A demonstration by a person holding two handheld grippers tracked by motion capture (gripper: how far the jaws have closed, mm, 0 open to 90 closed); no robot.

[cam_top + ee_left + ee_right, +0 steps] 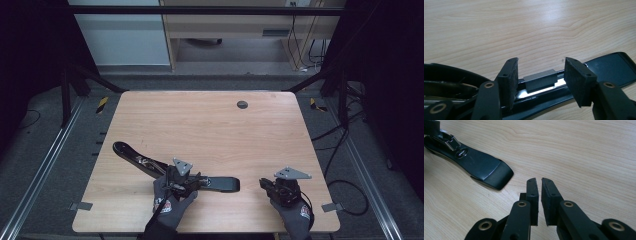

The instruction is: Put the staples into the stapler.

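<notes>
Left gripper (pixel 540 82) down over black tool (pixel 220 183) lying on table (pixel 210 125), fingers (pixel 510 80) apart astride its grey slider (pixel 540 80), likely to pinch it; right gripper (pixel 539 202) idle nearby, fingers nearly together, empty.

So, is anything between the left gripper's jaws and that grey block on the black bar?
Nothing visible. In the left gripper view the left gripper already straddles the small grey block on the long black bar, jaws open, a gap showing on the block's right side. The right gripper sits apart on bare table.
</notes>
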